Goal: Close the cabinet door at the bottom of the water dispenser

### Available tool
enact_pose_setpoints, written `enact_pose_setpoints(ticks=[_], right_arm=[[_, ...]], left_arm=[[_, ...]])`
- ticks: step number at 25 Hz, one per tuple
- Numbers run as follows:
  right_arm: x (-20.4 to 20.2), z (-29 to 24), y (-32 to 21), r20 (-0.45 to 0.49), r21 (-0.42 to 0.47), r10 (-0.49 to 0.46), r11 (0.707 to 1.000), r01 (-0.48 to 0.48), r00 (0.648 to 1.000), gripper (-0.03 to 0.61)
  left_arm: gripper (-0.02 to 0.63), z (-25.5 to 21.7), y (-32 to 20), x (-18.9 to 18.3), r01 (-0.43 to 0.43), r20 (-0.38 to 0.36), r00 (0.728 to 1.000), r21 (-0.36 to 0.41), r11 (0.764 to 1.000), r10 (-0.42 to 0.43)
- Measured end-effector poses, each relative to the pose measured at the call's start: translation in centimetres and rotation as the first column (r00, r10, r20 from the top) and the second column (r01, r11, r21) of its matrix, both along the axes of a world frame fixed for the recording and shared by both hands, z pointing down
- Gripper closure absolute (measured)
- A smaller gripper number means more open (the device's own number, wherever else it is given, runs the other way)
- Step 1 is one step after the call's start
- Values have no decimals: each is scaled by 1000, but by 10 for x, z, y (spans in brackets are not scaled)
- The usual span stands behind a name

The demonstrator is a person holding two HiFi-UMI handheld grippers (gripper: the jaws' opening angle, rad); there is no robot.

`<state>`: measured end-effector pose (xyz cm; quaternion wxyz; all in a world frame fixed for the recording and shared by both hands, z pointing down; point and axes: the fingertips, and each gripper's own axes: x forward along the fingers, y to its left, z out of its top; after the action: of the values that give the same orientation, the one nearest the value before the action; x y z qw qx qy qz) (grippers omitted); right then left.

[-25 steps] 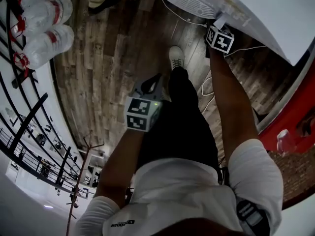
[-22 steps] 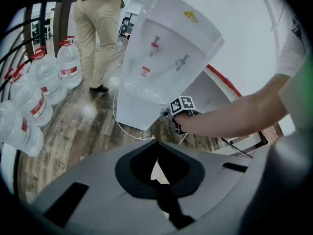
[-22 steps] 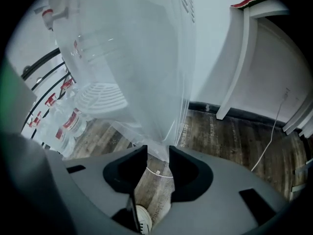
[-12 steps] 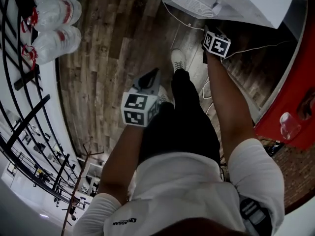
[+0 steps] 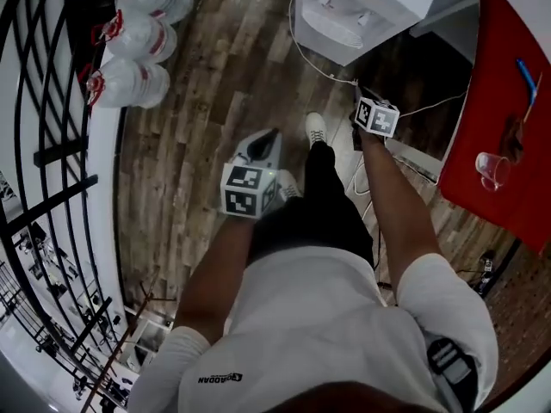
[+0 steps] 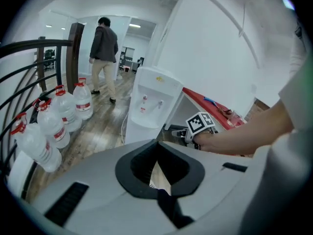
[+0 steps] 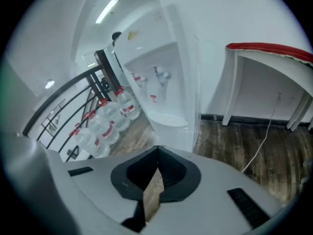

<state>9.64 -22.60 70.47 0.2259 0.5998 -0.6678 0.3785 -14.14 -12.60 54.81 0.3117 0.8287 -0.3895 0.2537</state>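
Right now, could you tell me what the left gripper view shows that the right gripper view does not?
Only the left gripper view shows the wearer's bare right forearm and the red table's top surface. Only the right gripper view shows the white table leg and the thin white cable across the wooden floor. Both show the white water dispenser, the clear water bottles with red labels and the black metal railing.

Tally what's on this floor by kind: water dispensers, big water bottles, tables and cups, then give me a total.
White floor-standing water dispenser: 1
Large clear plastic water bottles with red labels: at least 4, since they overlap
Red-topped table with white legs: 1
Clear plastic cup: 1
Total: at least 7
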Motion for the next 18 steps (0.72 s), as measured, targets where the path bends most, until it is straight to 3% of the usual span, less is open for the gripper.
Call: enact_pose_setpoints(ticks=[3, 7, 12, 18], right_arm=[[-28, -15, 14, 110, 51, -44, 998, 38, 993, 555], [-59, -88, 43, 210, 110, -144, 986, 123, 967, 557], [-87, -198, 98, 187, 220, -258, 951, 216, 948, 557], [-109, -295, 143, 258, 376, -357, 893, 247, 898, 557]], left_arm=[[617, -4, 11, -6, -14, 4, 1000, 31, 999, 14], [617, -23, 25, 1, -26, -37, 999, 30, 999, 28], [617, -51, 54, 5, -54, -94, 994, 37, 998, 57], [617, -105, 74, 10, -94, -124, 986, 108, 990, 107]])
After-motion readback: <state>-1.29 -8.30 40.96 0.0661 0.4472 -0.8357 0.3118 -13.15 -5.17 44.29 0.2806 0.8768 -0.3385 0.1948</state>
